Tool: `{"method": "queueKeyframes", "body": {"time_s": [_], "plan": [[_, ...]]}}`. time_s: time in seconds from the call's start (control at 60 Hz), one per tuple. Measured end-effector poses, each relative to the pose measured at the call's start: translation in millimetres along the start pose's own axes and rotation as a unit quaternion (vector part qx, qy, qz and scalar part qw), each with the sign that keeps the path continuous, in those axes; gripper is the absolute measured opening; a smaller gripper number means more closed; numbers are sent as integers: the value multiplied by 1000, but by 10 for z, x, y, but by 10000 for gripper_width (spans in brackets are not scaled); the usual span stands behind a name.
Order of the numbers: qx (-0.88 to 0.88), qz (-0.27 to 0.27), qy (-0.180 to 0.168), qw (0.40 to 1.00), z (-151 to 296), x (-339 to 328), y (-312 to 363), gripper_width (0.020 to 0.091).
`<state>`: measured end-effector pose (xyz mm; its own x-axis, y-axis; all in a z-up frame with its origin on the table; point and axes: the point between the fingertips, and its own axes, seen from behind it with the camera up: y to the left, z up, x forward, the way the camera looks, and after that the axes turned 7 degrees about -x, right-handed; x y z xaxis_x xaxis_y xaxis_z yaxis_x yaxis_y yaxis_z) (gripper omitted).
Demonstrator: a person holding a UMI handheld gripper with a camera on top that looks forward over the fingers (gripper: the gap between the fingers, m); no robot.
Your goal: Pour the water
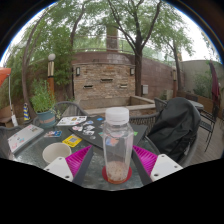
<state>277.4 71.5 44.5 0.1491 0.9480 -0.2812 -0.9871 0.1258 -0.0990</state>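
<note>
Gripper view, tool (117,161) around bottle (117,145) (unlabelled) – gaps

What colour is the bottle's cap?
White, seen in the gripper view: the bottle stands between the open jaws.

A black jacket (176,128) drapes a chair at right; a stone fireplace (103,78) stands far behind the bench (90,165).

Two-finger gripper (117,163), white angular finger bodies flanking the bottle (117,146). Magenta ridged pads (77,159) on inner faces, one each side of bottle. No cables, screws or markings discernible.
</note>
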Motion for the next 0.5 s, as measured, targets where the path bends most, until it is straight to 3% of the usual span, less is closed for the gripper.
{"method": "queueKeyframes", "body": {"time_s": [0.183, 0.367, 0.433, 0.5], "plan": [[1, -59, 66, 996, -22, -810, -48, 834], [46, -106, 150, 982, 312, -2096, 238, 830], [71, -97, 164, 979, 543, -2572, 490, 831], [90, -79, 156, 981, 829, -2942, 725, 833]]}}
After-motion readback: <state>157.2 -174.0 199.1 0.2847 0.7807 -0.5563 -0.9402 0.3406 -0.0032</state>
